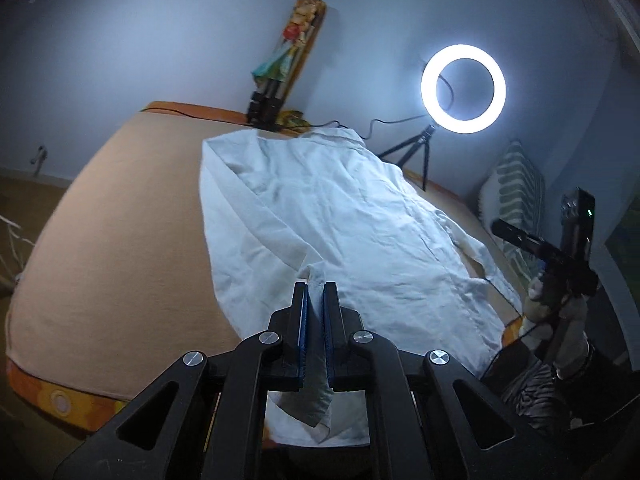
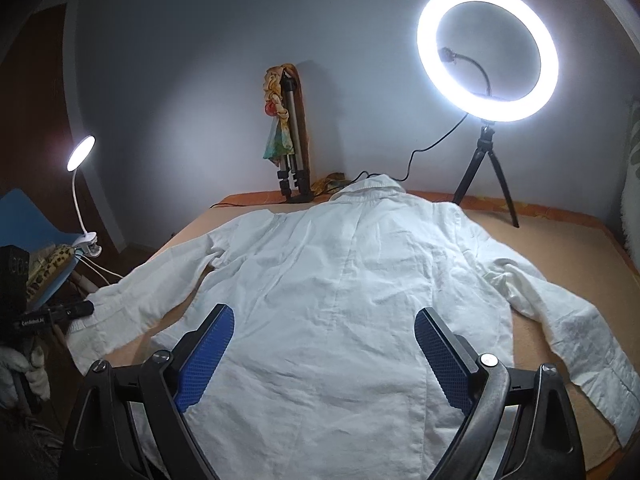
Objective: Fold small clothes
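A white long-sleeved shirt (image 2: 344, 280) lies back side up on a peach-covered bed (image 2: 520, 236), collar at the far end, both sleeves spread out. In the left wrist view the shirt (image 1: 340, 220) runs away from me. My left gripper (image 1: 315, 292) is shut on the left sleeve's cuff (image 1: 314, 276), with cloth hanging between the blue pads. It also shows at the left edge of the right wrist view (image 2: 86, 307). My right gripper (image 2: 325, 318) is open and empty, hovering over the shirt's lower back. It shows at the right of the left wrist view (image 1: 504, 230).
A lit ring light (image 2: 487, 52) on a small tripod (image 2: 486, 172) stands at the bed's far right. A folded tripod with a colourful cloth (image 2: 290, 132) leans on the wall. A clip lamp (image 2: 82, 156) and a blue chair (image 2: 36, 224) are at left. A patterned pillow (image 1: 516, 184) sits at right.
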Available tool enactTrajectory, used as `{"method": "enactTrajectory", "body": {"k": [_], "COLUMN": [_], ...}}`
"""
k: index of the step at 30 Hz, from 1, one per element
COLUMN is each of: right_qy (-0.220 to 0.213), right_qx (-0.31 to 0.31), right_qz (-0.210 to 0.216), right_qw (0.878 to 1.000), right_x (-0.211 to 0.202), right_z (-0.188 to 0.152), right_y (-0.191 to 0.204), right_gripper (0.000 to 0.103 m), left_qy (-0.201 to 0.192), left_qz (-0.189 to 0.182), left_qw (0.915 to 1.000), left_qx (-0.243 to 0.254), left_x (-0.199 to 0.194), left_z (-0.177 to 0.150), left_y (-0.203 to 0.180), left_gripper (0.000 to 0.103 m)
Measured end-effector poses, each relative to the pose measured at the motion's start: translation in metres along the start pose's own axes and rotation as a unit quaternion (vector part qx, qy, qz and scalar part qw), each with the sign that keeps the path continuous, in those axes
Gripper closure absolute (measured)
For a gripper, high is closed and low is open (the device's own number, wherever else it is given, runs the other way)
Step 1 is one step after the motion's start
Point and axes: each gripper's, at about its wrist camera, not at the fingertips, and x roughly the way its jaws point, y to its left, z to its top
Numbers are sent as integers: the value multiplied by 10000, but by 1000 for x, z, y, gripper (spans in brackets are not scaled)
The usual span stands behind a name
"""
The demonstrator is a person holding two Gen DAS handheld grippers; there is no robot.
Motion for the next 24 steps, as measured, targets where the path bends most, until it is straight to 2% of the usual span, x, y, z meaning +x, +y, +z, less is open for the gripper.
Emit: {"method": "enactTrajectory", "body": {"k": [4, 6, 11, 15, 17, 20, 21, 24], "right_qy": [610, 904, 1546, 1919, 2096, 2487, 2596, 2754], "right_qx": [15, -120, -47, 371, 450, 442, 458, 555], "right_qz": [583, 835, 1694, 1949, 1828, 1565, 1531, 1529], "right_qw": [9964, 9923, 9733, 9612, 9595, 9548, 9524, 9475], "right_x": [35, 61, 141, 208, 238, 273, 283, 297], "right_z": [26, 45, 88, 97, 92, 80, 76, 66], "right_y": [-7, -4, 13, 27, 35, 47, 49, 52], "right_gripper": [15, 18, 21, 21, 23, 35, 42, 75], "left_qy": [232, 310, 515, 613, 665, 744, 757, 762], "left_qz": [-112, -194, -169, -96, -66, -60, -55, -35], "left_qw": [9988, 9982, 9950, 9925, 9915, 9907, 9903, 9891], "left_qx": [426, 482, 844, 1052, 1112, 1136, 1162, 1260], "left_x": [17, 20, 29, 33, 34, 39, 39, 39], "left_z": [-12, -17, -29, -37, -41, -44, -44, -46], "left_y": [-26, -33, -45, -52, -53, -54, -54, -57], "left_gripper": [97, 97, 98, 97, 98, 98, 98, 97]}}
